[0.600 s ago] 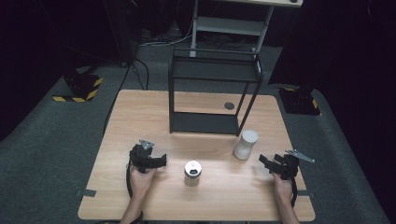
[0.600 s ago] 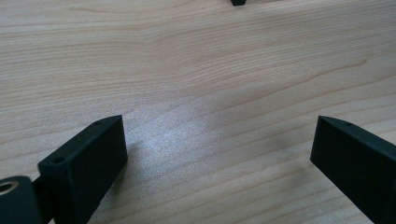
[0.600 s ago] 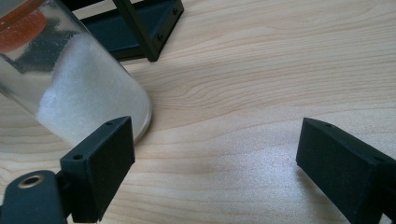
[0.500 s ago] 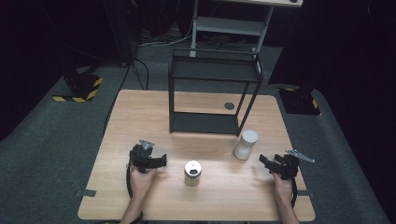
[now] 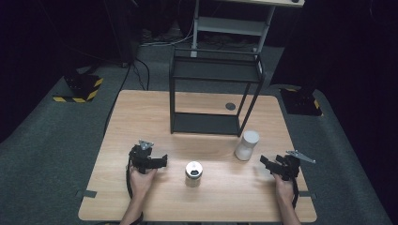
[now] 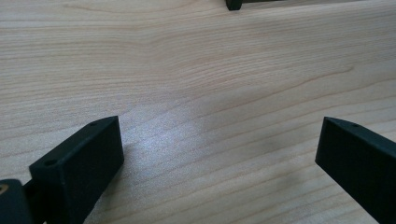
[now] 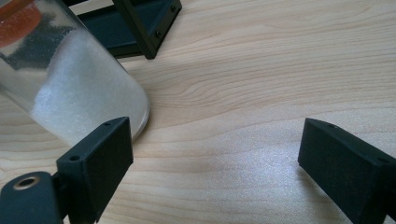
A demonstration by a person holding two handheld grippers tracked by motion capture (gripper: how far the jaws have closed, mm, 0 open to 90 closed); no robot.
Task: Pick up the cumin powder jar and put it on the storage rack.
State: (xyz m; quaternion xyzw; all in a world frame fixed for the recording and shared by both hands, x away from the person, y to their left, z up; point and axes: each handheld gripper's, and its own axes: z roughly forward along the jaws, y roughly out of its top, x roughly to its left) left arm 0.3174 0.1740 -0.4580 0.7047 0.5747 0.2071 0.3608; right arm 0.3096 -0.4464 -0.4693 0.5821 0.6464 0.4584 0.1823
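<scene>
On the pale wooden table [image 5: 141,112], both grippers rest with jaws apart and empty, right gripper [image 5: 268,163] facing the white-filled clear jar [image 5: 247,145] at ten o'clock, left gripper [image 5: 159,161] the steel-lidded jar [image 5: 193,172] at three, ready to grasp.

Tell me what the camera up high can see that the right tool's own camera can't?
The high view alone takes in both hands, the left tool and a small metal-topped jar. The right gripper view alone brings up the white grains inside the clear jar, with something orange higher up. Both share the wooden table, the black rack, that white jar and the open, empty right tool.
</scene>
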